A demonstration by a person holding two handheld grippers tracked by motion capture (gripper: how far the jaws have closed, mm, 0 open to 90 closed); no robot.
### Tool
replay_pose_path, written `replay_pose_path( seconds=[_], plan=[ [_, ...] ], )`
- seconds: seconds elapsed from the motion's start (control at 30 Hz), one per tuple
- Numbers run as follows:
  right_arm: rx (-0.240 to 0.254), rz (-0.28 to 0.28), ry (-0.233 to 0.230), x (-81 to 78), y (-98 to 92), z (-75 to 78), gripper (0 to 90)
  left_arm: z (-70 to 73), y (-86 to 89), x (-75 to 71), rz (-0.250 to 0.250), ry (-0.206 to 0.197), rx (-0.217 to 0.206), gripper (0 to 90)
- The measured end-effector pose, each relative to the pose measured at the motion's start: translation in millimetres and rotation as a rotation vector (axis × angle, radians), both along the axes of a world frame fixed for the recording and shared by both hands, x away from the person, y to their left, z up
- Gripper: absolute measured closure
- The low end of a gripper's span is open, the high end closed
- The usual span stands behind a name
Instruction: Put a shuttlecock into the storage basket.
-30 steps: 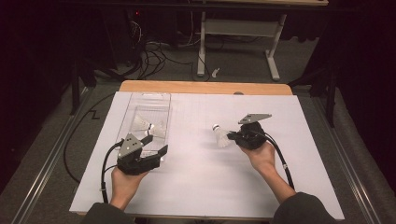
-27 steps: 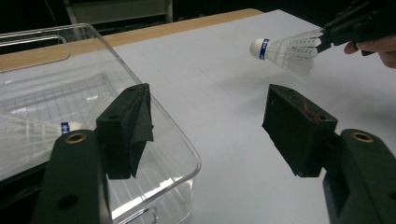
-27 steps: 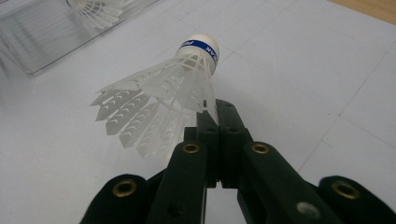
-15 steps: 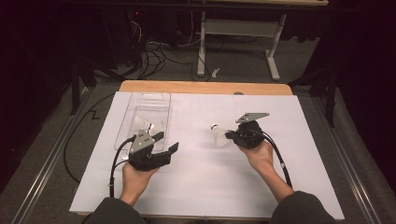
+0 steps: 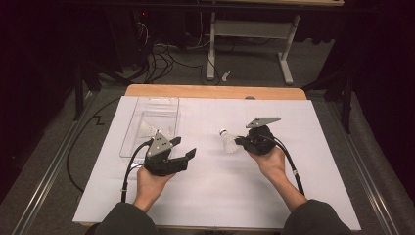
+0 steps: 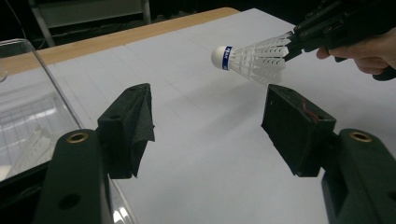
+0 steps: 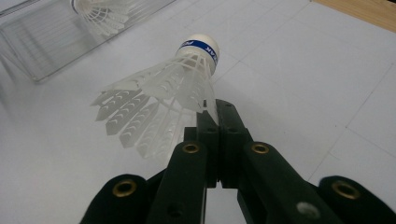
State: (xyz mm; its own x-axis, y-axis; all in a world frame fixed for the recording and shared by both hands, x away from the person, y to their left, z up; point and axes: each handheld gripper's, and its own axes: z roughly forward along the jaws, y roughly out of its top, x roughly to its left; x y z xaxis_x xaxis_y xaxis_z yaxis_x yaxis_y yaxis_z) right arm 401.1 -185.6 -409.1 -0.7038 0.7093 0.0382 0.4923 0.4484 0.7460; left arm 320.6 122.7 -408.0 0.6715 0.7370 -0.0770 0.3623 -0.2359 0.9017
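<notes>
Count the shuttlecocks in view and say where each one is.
2. One shuttlecock is pinched by its skirt in the right tongs; another lies in the clear tray. More could be hidden there.

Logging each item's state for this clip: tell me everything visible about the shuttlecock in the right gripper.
The shuttlecock is white, with a rounded cap, a blue printed band and a translucent, plastic-looking slotted skirt. The right gripper is shut on the skirt's edge and holds it off the white table cover, cap pointing away from the gripper, toward the clear tray. Nothing else touches it.
</notes>
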Motion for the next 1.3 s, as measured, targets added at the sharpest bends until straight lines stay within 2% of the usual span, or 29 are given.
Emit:
replay_pose_path(
  seconds=[1.3],
  plan=[
    [0.007,0.036,-0.007,-1.2,24.0,6.3,90.0,-1.6,-45.8,15.8,-0.084,0.014,0.026,34.8]
  ],
)
